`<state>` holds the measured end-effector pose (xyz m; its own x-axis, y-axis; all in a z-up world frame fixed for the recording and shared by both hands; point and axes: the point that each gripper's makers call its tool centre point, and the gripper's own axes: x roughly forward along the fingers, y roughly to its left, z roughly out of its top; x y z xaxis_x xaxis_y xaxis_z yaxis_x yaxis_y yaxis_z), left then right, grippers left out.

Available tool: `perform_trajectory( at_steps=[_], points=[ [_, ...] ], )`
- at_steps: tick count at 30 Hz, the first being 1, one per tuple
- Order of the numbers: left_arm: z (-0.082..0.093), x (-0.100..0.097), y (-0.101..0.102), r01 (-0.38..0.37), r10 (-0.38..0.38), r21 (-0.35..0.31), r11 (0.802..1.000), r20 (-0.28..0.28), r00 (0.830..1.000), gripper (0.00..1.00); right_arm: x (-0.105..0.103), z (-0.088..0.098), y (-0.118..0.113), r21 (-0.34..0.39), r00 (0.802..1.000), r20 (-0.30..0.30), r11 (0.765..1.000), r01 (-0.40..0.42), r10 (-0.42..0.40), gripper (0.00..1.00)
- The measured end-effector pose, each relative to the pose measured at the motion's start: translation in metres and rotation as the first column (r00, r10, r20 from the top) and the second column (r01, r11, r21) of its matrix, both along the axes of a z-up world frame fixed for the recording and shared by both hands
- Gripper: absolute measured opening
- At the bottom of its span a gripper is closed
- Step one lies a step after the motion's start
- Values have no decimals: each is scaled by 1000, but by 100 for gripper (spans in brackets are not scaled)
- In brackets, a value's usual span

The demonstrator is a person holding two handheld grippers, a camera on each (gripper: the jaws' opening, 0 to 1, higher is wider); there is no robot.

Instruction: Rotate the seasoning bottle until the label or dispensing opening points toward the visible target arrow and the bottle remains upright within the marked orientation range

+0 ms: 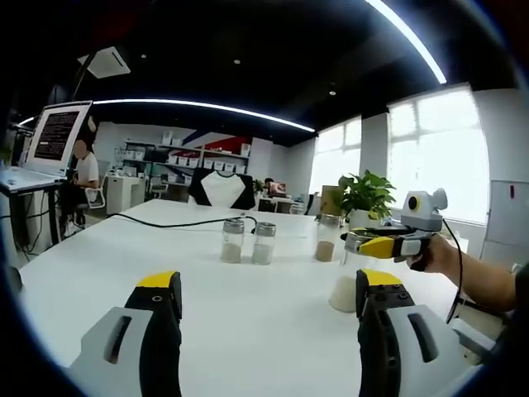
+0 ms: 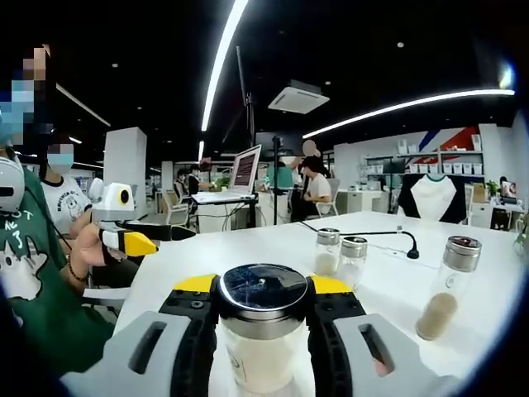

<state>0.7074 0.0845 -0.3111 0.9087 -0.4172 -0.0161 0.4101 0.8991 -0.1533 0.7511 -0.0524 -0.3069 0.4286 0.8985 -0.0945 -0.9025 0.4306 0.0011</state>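
Your white tabletop (image 1: 248, 314) spreads under both views, with an office of desks, shelves and seated people behind it. In the left gripper view your left gripper (image 1: 269, 318) is held level just above the tabletop, its yellow-tipped jaws spread wide with nothing between them. In the right gripper view your right gripper (image 2: 263, 310) points across the tabletop with its jaws pressed against both sides of the seasoning bottle (image 2: 263, 331), just under its dark metal cap; the bottle stands upright and holds white powder. From the left gripper view you see that same bottle near the right, your hand (image 1: 438, 252) reaching in from the right edge with the forearm cut off by the rim. Two small shakers (image 1: 246, 241) stand side by side near the middle of the tabletop, and a taller jar of brown powder (image 2: 450, 285) stands apart from them. A potted plant (image 1: 365, 197) sits beyond. The bottle's label is too blurred to read, and its base is hidden by your right jaws.
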Motion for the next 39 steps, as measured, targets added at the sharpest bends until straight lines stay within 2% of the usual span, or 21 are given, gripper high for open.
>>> perform_trajectory(
  at_steps=[11,39],
  points=[
    [-2,0,-1,2,-2,2,1000,-7,1000,92,3,0,0,-3,996,4,996,86,-86,40],
    [-5,0,3,-5,5,-3,1000,-17,1000,91,4,-1,-1,11,990,10,990,141,-141,40]
  ],
)
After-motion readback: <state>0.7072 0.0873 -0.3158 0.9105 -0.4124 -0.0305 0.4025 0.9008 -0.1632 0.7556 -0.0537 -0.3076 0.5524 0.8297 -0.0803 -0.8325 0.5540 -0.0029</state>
